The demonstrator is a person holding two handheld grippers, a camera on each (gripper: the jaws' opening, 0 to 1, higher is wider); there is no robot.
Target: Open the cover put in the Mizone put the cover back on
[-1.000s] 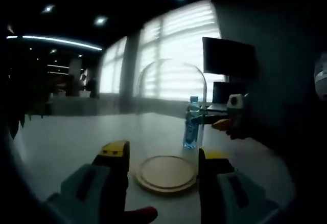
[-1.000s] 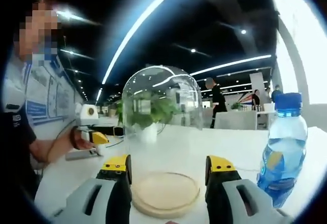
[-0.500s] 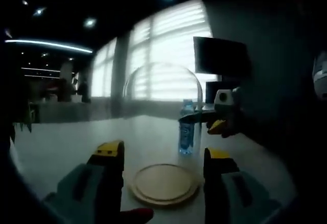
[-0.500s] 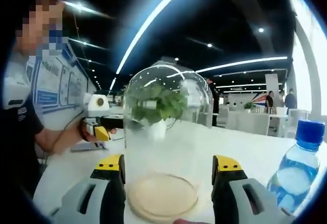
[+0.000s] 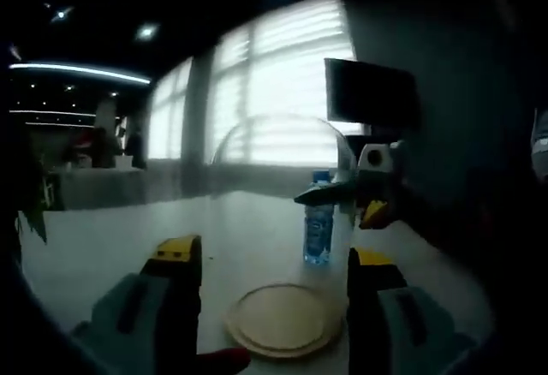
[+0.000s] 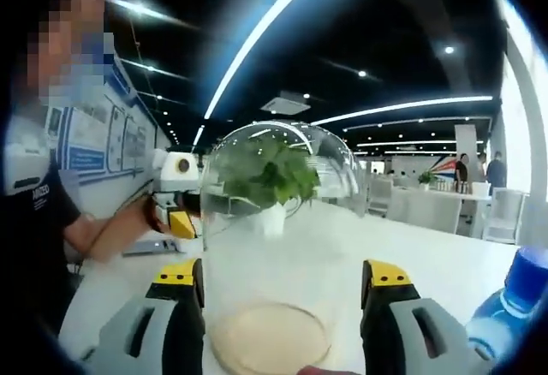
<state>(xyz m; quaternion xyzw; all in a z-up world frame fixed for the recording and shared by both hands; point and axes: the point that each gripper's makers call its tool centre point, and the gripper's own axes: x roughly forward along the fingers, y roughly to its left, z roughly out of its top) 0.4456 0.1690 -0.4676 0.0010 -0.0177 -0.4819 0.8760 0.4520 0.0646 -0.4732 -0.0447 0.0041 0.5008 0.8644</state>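
Here, both hand-held grippers [image 5: 265, 264] [image 6: 282, 281] apart around glass cover [image 6: 274, 221], Mizone bottle [image 6: 505, 319] cut off.

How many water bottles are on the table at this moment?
1. The blue-capped bottle stands on the white table beyond the wooden base, behind the glass dome. In the right gripper view the same bottle sits at the right edge. Others may be hidden.

A white table [image 5: 103, 238] stretches toward bright windows with blinds [image 5: 282, 75]. A dark monitor [image 5: 370, 94] stands at the far side. A potted plant [image 6: 267, 182] sits on the table, with white chairs [image 6: 432, 208] and people [image 6: 479, 174] beyond.
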